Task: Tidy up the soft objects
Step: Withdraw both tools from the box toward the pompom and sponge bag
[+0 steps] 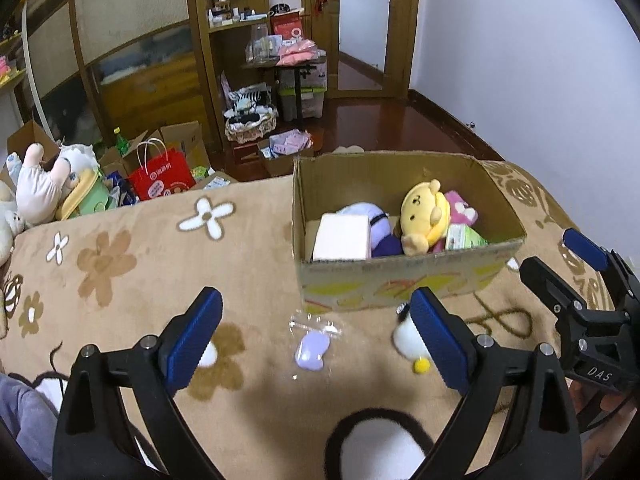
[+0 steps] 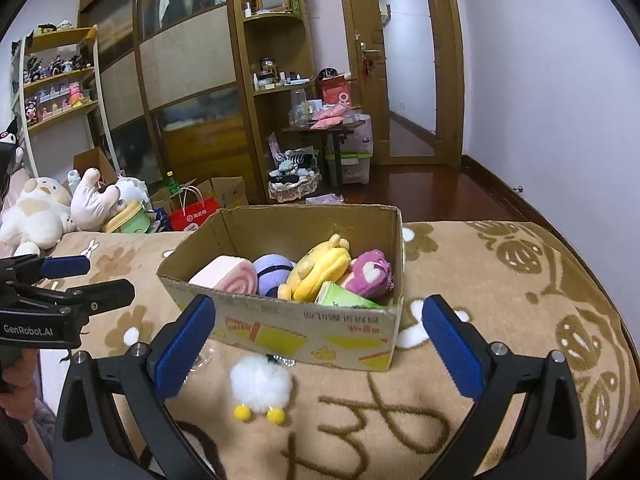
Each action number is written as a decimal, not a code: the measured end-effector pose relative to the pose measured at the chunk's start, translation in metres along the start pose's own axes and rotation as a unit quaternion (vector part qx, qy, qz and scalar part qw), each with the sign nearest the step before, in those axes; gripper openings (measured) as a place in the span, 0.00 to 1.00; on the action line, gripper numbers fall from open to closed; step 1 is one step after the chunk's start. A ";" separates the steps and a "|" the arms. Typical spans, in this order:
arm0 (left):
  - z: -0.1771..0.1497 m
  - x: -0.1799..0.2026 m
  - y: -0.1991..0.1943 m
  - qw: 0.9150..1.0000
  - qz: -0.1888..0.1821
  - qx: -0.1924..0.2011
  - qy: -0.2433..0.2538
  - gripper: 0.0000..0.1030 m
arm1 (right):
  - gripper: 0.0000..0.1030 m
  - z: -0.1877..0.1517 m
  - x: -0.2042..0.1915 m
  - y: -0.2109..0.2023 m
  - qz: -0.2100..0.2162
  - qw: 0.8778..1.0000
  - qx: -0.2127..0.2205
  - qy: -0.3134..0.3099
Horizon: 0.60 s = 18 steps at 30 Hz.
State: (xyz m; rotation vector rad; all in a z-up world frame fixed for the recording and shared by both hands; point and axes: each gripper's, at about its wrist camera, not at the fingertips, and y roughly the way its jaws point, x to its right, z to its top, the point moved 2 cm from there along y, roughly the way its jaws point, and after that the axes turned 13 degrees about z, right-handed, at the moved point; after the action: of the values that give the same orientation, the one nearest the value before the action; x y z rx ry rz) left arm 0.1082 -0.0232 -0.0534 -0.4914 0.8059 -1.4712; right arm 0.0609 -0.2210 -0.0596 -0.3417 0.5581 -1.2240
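White plush (image 2: 260, 386) lies flat, yellow feet nearward; both grippers' fingers (image 2: 186, 346) apart, empty

I see even, moderately bright indoor light in both views. Fisheye bending and black corners mark the edges. A soft shadow lies on the blanket (image 1: 256, 396).

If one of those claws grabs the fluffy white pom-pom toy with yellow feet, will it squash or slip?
The fluffy white pom-pom toy with yellow feet looks like loose fur, so it probably squashes and weighs little. Fur may slip slightly. Lying on the tan plush blanket, it likely drags rather than rolls.
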 end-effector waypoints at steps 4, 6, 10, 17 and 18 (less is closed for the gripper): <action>-0.005 0.001 0.000 1.000 0.004 -0.011 0.007 0.91 | 1.00 -0.004 -0.002 -0.003 0.006 1.000 -0.008 0.007; -0.006 0.001 0.000 1.000 0.001 -0.018 0.007 0.91 | 1.00 -0.006 -0.005 -0.004 0.007 1.000 -0.011 0.006; -0.007 0.003 0.000 1.000 0.006 -0.019 0.013 0.91 | 1.00 -0.010 -0.009 -0.003 0.004 1.000 -0.016 0.002; -0.010 0.004 0.017 0.999 0.008 -0.045 0.015 0.91 | 1.00 -0.017 -0.011 0.010 0.004 0.999 -0.034 -0.002; -0.010 0.004 0.021 0.998 0.006 -0.052 0.016 0.91 | 1.00 -0.018 -0.011 0.012 0.005 0.999 -0.036 -0.002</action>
State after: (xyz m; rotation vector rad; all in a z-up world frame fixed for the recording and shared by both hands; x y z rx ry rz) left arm 0.1145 -0.0242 -0.0764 -0.5420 0.9129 -1.4347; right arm 0.0579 -0.2060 -0.0784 -0.4030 0.6009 -1.1958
